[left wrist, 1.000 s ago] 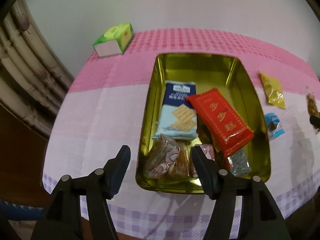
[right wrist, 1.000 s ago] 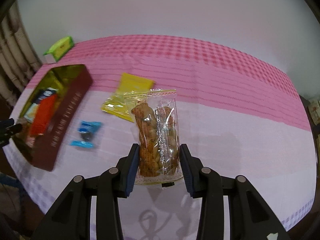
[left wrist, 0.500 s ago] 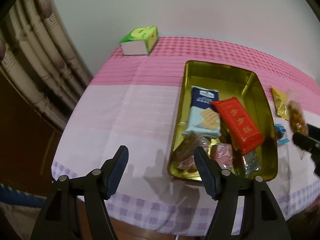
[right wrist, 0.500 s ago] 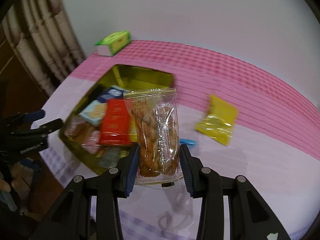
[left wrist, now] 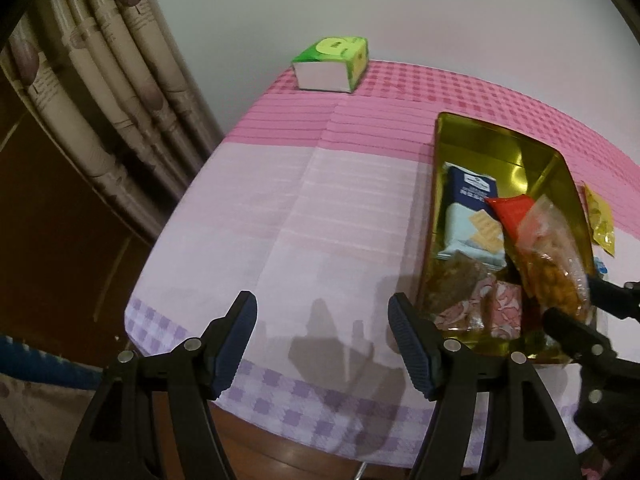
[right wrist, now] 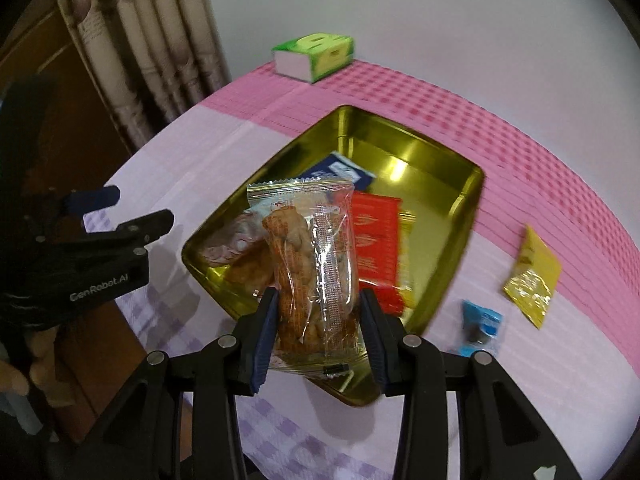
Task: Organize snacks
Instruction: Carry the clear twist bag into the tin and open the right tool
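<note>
My right gripper is shut on a clear bag of fried twists and holds it above the near end of the gold tin tray. The tray holds a red packet, a blue cracker packet and several small wrapped snacks. A yellow packet and a small blue candy lie on the cloth right of the tray. My left gripper is open and empty over the cloth, left of the tray; the held bag shows there too.
A green tissue box stands at the table's far left corner. Curtains hang left of the table. The pink and lilac tablecloth ends at a near edge just below both grippers.
My right gripper has carried the twist bag left, from the cloth to above the tray. My left gripper has drawn back to the left, away from the tray.
</note>
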A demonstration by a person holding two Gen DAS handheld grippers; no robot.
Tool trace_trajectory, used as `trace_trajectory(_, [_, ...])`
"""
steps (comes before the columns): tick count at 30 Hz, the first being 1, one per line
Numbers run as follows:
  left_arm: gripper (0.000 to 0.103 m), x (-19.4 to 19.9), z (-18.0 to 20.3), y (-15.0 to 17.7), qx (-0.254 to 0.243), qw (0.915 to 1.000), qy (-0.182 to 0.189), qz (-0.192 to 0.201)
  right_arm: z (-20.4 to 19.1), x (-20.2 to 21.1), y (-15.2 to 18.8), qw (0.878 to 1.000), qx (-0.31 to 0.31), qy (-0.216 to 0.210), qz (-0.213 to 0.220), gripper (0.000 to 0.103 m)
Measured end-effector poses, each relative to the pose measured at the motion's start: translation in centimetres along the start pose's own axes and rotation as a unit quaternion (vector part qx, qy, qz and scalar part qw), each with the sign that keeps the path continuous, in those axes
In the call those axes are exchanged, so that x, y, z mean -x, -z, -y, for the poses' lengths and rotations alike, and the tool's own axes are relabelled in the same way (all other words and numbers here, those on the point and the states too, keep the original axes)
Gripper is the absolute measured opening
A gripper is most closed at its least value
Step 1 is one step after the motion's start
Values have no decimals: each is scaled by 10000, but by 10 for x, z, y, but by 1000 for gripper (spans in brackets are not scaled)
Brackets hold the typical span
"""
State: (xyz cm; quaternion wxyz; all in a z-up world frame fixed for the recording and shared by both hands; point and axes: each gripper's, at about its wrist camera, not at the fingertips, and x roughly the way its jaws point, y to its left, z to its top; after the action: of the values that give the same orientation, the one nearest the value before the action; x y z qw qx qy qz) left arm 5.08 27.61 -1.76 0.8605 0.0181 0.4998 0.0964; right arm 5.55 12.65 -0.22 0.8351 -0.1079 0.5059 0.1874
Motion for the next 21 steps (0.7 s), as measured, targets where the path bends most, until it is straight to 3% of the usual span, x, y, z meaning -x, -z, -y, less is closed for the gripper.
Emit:
trace_trajectory(15, [69, -8, -16, -4, 347, 9992, -20, -209, -7, -27, -4, 9989, -283, -300, -205, 37])
trace_trajectory(21, [69, -10, -16, -3, 399, 9989, -9, -257, -2, -34, -7, 9989, -328, -235, -246, 37])
